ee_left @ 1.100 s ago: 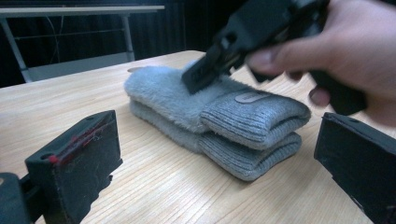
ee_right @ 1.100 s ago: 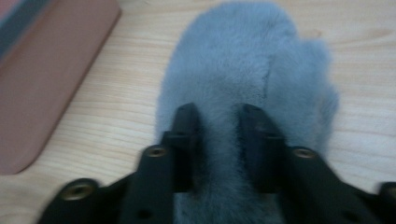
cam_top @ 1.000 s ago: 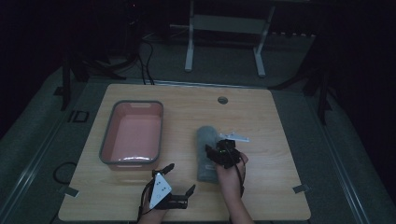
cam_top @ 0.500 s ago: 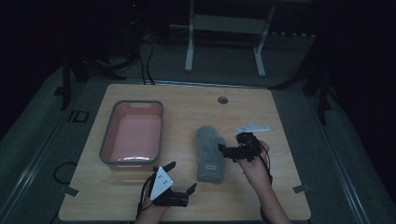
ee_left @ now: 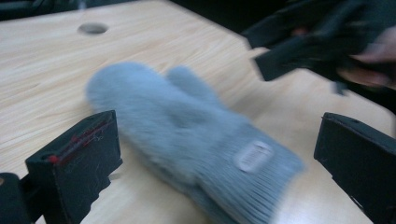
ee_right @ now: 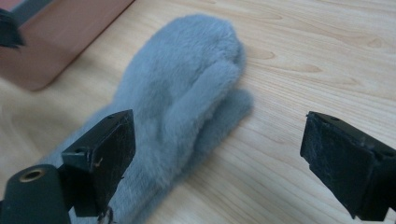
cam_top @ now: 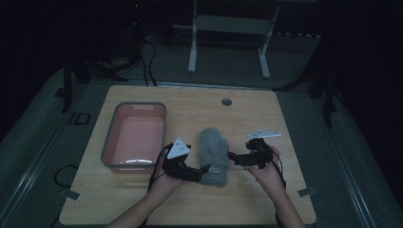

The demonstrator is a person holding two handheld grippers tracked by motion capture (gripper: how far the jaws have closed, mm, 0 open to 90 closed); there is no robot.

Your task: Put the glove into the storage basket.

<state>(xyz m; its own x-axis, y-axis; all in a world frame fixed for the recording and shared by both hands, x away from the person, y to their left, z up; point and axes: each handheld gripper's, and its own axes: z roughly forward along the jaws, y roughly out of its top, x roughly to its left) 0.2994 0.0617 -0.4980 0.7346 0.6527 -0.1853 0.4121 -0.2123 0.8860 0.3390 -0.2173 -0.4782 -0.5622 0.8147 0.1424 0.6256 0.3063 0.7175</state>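
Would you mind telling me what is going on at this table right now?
A person holds a two-jaw gripper in each hand on either side of a grey mitten lying flat on the wooden table. The left gripper is at its cuff, the right gripper beside it; both are open, gripping nothing. A pink bin sits to the left.

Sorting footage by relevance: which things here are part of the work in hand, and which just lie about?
In the job:
grey mitten
left gripper, open at its cuff
right gripper, open beside it
pink bin, probably

Lying about:
table's cable hole
metal stand behind the table
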